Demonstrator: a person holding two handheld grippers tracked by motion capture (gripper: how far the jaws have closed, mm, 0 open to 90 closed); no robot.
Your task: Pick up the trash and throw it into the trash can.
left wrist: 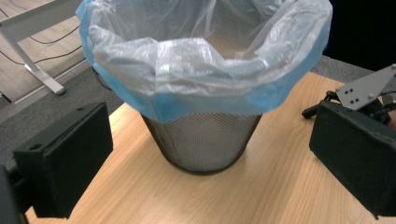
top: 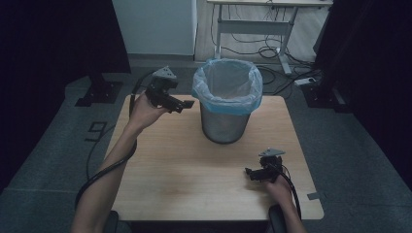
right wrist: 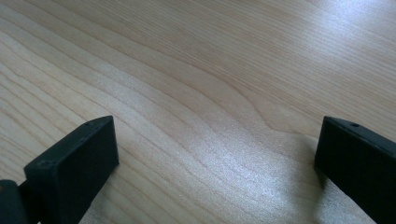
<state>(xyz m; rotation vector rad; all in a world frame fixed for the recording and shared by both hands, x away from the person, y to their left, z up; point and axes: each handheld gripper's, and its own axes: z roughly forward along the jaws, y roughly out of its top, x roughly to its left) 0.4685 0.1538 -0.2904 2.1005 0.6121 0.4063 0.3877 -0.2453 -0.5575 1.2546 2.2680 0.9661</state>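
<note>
A wire-mesh waste bin (top: 222, 125) lined with a clear blue-edged plastic bag (top: 227, 86) stands at the back middle of the wooden table (top: 184, 167). My left gripper (top: 187, 104) is held in the air just left of the bin's rim, pointing at it, apart from it. In the left gripper view the jaws of that gripper (left wrist: 208, 126) stand wide open with nothing between them, and the bin (left wrist: 201, 142) and bag (left wrist: 205, 60) lie beyond. My right gripper (top: 248, 173) hovers low over the table's front right, open over bare wood (right wrist: 217, 128).
The other hand's gripper plate (left wrist: 365, 87) shows to the right of the bin. Behind the table stand a white desk frame (top: 252, 24), floor cables (top: 272, 51) and a power strip (top: 305, 80). Dark stands flank the table at the left (top: 99, 90) and right (top: 323, 92).
</note>
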